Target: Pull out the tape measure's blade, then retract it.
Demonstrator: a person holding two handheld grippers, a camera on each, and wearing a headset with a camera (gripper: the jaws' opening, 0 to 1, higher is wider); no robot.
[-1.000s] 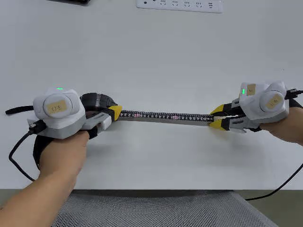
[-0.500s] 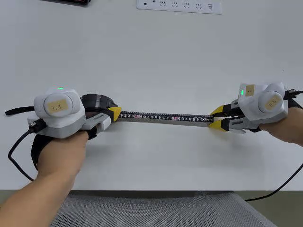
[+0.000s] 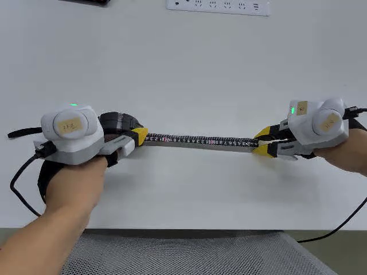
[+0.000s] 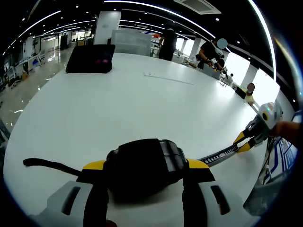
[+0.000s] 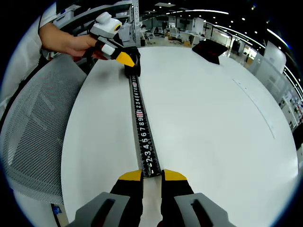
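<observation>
The left tool (image 3: 136,137) is clenched around the tape measure (image 3: 119,122), near the left end of the near edge of the surface (image 3: 189,74). The right tool (image 3: 265,141) pinches the tip of the blade (image 3: 200,140) toward the near right. The drawn blade spans between them, parallel to the near edge. Wide bare room stretches to the far edge, where a power strip (image 3: 218,6) lies. A mesh chair (image 3: 189,252) sits below the near edge. Compared with a second ago, the blade's length and both tools look nearly unchanged.
</observation>
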